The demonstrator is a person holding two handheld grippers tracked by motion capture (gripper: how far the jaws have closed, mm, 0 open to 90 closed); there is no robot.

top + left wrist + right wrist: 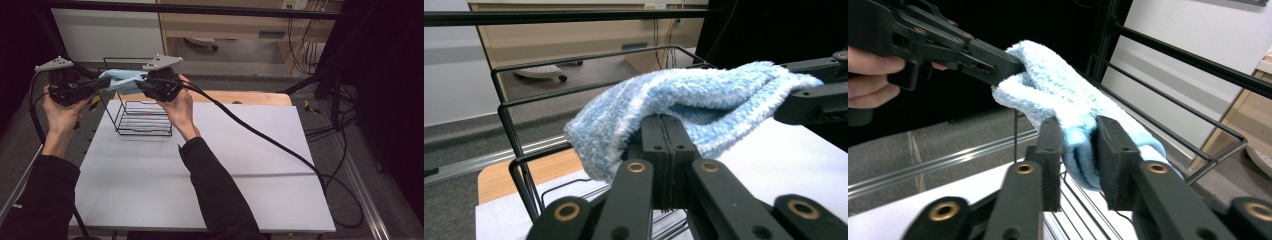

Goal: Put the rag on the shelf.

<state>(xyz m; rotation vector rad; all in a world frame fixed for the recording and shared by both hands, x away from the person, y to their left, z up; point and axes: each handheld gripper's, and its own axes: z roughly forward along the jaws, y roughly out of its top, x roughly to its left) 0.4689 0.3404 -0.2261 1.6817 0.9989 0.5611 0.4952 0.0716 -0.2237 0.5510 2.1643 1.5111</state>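
A fluffy light-blue and white cloth (121, 80) hangs stretched in the air between my two grippers, over the top of a black wire rack (143, 120) at the back left of the white table. My left gripper (101, 85) is shut on one end of the cloth (694, 95), its jaws (663, 125) pressed tight together. My right gripper (141, 86) is shut on the other end, with a fold of cloth (1058, 90) squeezed between its jaws (1078, 130). In the right gripper view the left gripper (998, 62) bites the cloth's far end. Rack wires (524, 100) run just behind the cloth.
The rack stands on a white tabletop (225, 165) with a wooden strip (250, 97) at its far edge. The right gripper's thick cable (270, 142) trails across the table to the right. A black frame bar (200, 9) crosses overhead, and more cables lie on the floor at right.
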